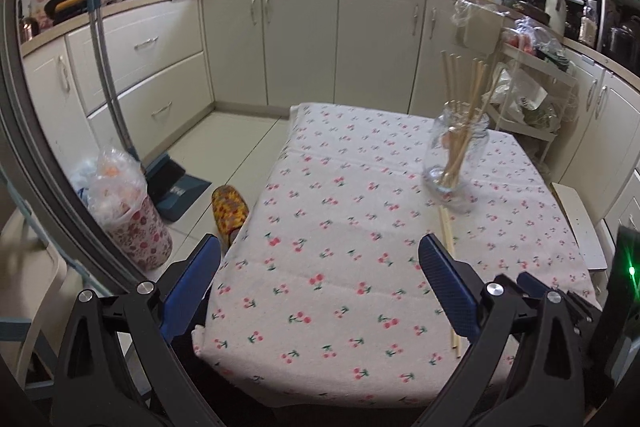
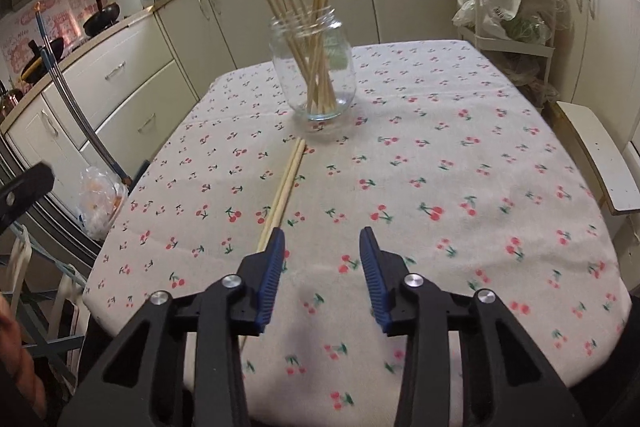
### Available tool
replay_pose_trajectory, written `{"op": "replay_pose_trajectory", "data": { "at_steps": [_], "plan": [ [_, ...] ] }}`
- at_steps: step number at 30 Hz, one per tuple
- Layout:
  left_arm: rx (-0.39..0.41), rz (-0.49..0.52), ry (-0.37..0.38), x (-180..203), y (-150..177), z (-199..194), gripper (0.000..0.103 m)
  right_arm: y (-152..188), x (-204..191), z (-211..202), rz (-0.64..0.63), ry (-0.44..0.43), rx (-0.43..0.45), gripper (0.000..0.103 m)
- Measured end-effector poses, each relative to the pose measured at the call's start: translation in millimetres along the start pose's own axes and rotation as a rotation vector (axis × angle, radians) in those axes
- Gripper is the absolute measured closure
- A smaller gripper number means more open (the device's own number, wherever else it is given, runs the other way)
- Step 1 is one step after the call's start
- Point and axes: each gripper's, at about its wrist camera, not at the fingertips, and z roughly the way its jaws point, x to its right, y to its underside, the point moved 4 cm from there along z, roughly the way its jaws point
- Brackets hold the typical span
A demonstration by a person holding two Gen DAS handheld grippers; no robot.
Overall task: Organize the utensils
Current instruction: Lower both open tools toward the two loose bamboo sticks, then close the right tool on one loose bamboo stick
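Observation:
A clear glass jar (image 2: 314,75) stands on the cherry-print tablecloth (image 2: 460,155) with several bamboo chopsticks upright in it. In the left wrist view the jar (image 1: 456,151) sits at the right of the table. Two loose chopsticks (image 2: 286,183) lie side by side on the cloth and point at the jar. My right gripper (image 2: 322,233) hovers open near their near end; its left finger covers that end, and nothing lies between its fingers. My left gripper (image 1: 320,247) is wide open and empty over the table's front left, with the loose chopsticks (image 1: 446,239) partly hidden behind its right finger.
A white chair (image 2: 600,163) stands close at the table's right side, with a storage rack (image 2: 508,27) of bags behind it. On the floor to the left are a lined waste bin (image 1: 128,211), a slipper (image 1: 230,211) and a dustpan with broom (image 1: 176,187). Cabinets ring the room.

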Motion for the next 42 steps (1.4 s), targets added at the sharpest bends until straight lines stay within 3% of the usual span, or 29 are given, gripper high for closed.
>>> {"op": "replay_pose_trajectory", "data": {
  "at_steps": [10, 16, 22, 28, 32, 35, 42],
  "plan": [
    [-0.032, -0.012, 0.001, -5, 6, 17, 0.008, -17, -23, 51, -0.078, 0.034, -0.093, 0.07],
    [-0.054, -0.022, 0.001, -3, 8, 25, 0.008, -15, -25, 57, -0.141, 0.051, -0.107, 0.071],
    [-0.066, 0.001, 0.041, 7, 7, 31, 0.008, -18, -6, 53, -0.145, 0.076, -0.126, 0.092],
    [-0.139, 0.122, 0.181, 62, 1, 68, 0.008, -19, 31, 41, -0.12, 0.065, -0.134, 0.093],
    [-0.2, 0.138, 0.198, 94, 1, 104, 0.009, -24, 50, 38, -0.096, 0.051, -0.144, 0.092],
    [-0.228, 0.141, 0.186, 110, -1, 127, 0.014, -30, 54, 38, -0.093, 0.041, -0.128, 0.081],
    [-0.28, 0.175, 0.134, 127, -2, 167, 0.041, -42, 43, 54, -0.156, 0.045, -0.128, 0.079]
  ]
}}
